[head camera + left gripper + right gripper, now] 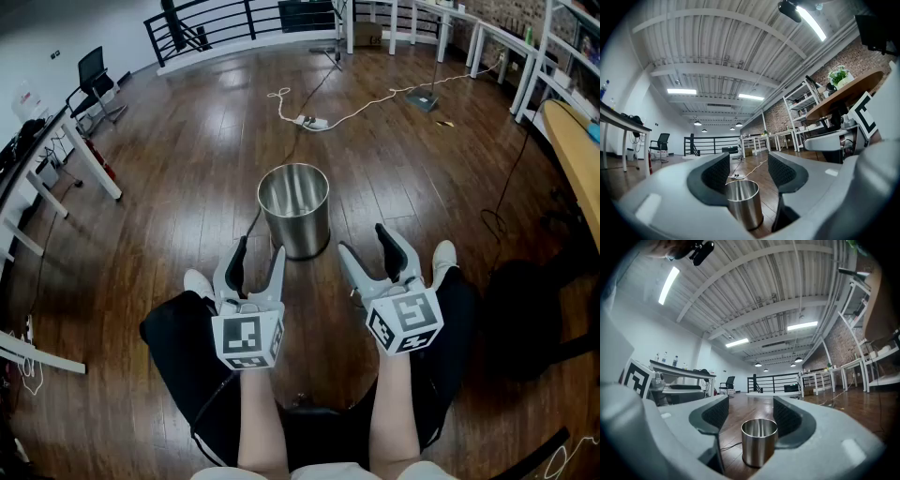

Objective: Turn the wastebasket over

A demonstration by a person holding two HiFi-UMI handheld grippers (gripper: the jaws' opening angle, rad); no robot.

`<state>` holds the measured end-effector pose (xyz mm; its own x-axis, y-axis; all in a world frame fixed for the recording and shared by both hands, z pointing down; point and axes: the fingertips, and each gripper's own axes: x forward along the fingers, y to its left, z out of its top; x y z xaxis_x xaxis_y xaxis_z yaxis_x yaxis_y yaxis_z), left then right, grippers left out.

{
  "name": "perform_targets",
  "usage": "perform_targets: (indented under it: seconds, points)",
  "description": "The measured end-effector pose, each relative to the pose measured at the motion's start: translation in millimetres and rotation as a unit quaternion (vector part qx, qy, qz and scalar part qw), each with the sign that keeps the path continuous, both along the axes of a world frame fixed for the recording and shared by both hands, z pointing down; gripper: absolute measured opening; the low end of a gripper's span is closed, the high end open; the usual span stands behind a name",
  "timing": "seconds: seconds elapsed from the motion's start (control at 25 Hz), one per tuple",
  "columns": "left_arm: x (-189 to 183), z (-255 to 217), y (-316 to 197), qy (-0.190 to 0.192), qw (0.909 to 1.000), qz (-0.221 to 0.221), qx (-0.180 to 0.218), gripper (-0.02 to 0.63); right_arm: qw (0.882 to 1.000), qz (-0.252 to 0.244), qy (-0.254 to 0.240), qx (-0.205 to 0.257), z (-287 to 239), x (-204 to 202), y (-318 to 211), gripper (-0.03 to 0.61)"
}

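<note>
My left gripper (pixel 260 251) and right gripper (pixel 364 240) both gape empty; the shiny steel cylindrical wastebasket (pixel 294 211) stands upright just ahead, untouched.

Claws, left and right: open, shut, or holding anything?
Left claw: open, empty, short of the steel wastebasket.
Right claw: open, empty.

Shiny steel wastebasket (pixel 294 209) stands upright, mouth up, on floor.

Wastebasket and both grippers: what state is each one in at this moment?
Wastebasket: upright, mouth up, nothing seen inside, not touched.
Left gripper: fingers apart, holding nothing, short of the wastebasket.
Right gripper: fingers apart, holding nothing, short of the wastebasket.
</note>
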<state>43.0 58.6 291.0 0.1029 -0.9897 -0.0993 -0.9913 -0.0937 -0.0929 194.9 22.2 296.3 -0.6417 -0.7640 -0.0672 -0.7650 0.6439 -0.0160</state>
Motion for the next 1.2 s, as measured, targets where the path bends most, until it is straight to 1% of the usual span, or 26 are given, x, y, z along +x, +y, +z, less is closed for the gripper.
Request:
perform_targets:
  seconds: [0.16,0.24,0.32,0.48,0.72,0.88,0.96,1.08,1.16,1.2]
  points:
    - [-27.6,8.6,-52.6,0.005,1.0000,0.001,-0.008,0.272,1.000,-0.009,0.014,0.004,3.1,-34.0,-50.5,0.285]
    - [-37.7,16.2,-79.1,-0.008,0.9998,0.010,-0.014,0.273,1.000,-0.011,0.019,0.004,6.1,-52.1,-75.3,0.285]
    - [-49.8,23.2,-101.2,-0.024,0.9993,0.017,-0.023,0.272,1.000,-0.014,0.022,-0.006,14.4,-70.9,-96.3,0.285]
    - [-86.4,27.1,-132.8,-0.015,0.9991,0.016,-0.036,0.273,0.999,-0.033,0.026,-0.033,29.5,-116.0,-128.5,0.285]
    - [-132.7,10.7,-186.5,-0.021,0.9992,0.026,-0.023,0.272,0.996,-0.050,0.068,-0.021,17.9,-168.4,-171.7,0.285]
    - [-155.8,3.3,-223.0,-0.018,0.9989,0.042,-0.010,0.272,0.993,-0.059,0.098,-0.027,21.6,-197.6,-201.7,0.285]
    - [-164.6,3.3,-240.2,-0.015,0.9986,0.050,-0.006,0.272,0.990,-0.062,0.124,-0.040,30.5,-210.2,-217.8,0.285]
    - [-179.8,10.1,-264.7,-0.009,0.9983,0.057,-0.011,0.273,0.980,-0.083,0.160,-0.082,56.8,-235.1,-236.9,0.285]
    - [-194.5,22.2,-279.8,0.003,0.9983,0.054,-0.021,0.273,0.968,-0.112,0.188,-0.124,87.9,-256.6,-242.0,0.285]
    - [-202.5,31.6,-287.1,0.010,0.9983,0.051,-0.028,0.273,0.958,-0.126,0.209,-0.151,108.3,-266.0,-242.9,0.285]
